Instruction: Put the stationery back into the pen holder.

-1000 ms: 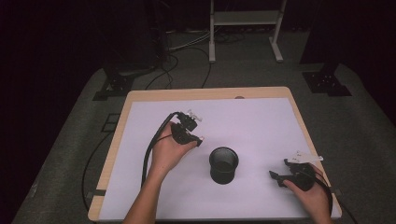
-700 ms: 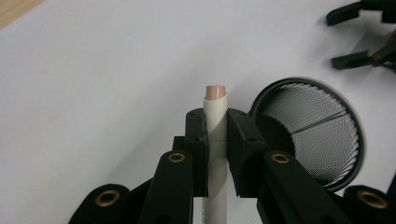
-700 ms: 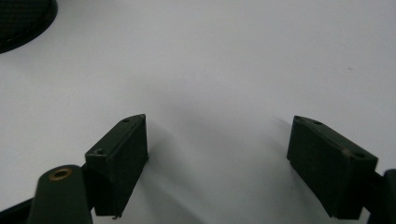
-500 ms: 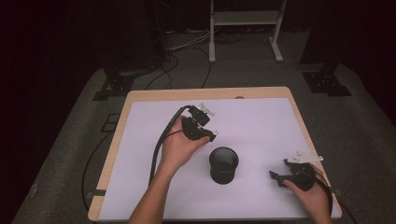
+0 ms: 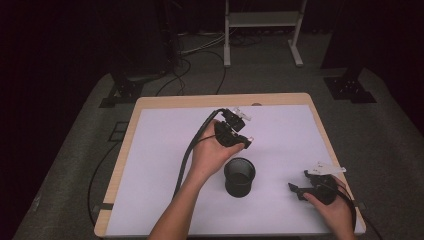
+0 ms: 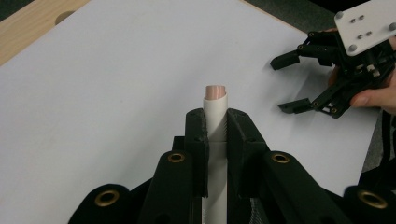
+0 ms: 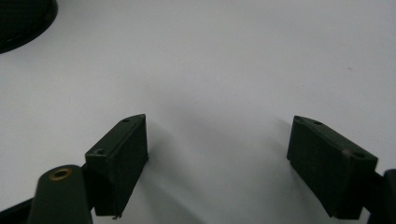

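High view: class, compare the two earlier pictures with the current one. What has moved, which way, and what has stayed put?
The left tongs, shut on a white tube with a pinkish tip, travelled away from the person and rightward, ending beyond the black round cup. Grip unchanged; nothing was taken up or released. The cup, the open right tongs and the white table sheet stayed as they were.

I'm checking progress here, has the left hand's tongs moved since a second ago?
Yes. In the high view the left tongs, shut on a white tube, went from left of the black cup to beyond its far rim, toward the table's far edge.
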Demonstrator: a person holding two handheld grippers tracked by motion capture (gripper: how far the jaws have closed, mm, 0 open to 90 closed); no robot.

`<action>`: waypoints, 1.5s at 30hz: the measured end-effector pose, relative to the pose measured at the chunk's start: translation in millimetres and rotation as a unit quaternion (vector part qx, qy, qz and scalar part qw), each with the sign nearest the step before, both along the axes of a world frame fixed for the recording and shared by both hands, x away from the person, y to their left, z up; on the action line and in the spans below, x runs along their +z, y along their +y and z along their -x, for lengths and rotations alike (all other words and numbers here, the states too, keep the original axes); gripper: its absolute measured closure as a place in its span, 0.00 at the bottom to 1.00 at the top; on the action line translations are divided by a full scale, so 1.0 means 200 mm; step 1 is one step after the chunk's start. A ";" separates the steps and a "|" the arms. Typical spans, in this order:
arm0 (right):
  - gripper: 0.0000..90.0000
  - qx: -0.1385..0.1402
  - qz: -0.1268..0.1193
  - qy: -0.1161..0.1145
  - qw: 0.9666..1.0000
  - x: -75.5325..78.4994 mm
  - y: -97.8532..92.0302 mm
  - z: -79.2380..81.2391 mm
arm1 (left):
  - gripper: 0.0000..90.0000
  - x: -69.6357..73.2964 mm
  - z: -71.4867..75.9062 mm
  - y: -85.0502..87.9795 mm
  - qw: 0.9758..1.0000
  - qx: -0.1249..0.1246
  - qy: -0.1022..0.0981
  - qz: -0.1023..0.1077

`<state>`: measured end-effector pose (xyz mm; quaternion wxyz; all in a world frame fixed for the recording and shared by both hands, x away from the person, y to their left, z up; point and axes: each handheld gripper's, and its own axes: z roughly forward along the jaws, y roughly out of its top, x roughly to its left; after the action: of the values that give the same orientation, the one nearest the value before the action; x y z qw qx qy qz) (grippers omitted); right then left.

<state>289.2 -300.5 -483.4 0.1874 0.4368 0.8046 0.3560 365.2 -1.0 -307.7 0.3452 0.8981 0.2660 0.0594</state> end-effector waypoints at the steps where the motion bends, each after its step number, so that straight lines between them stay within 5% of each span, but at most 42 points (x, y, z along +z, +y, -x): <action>1: 0.21 0.000 0.000 0.000 1.000 0.00 0.00 0.00 | 0.87 0.00 0.00 -0.01 1.000 -0.003 -0.001 0.001; 12: 0.21 -0.001 0.000 0.000 1.000 0.00 0.00 0.00 | 0.87 -0.05 -0.02 -0.17 0.999 -0.029 0.003 0.025; 17: 0.21 -0.001 0.000 0.000 1.000 0.00 0.00 0.00 | 0.87 -0.09 -0.02 -0.20 0.999 -0.035 0.006 0.019; 45: 0.21 0.000 0.000 0.000 1.000 0.00 0.00 0.00 | 0.86 -0.20 0.06 -0.03 0.999 -0.028 0.008 0.022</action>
<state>289.0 -300.4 -483.4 0.1874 0.4370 0.8046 0.3558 353.9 -7.8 -348.0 0.3640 0.8979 0.2447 0.0371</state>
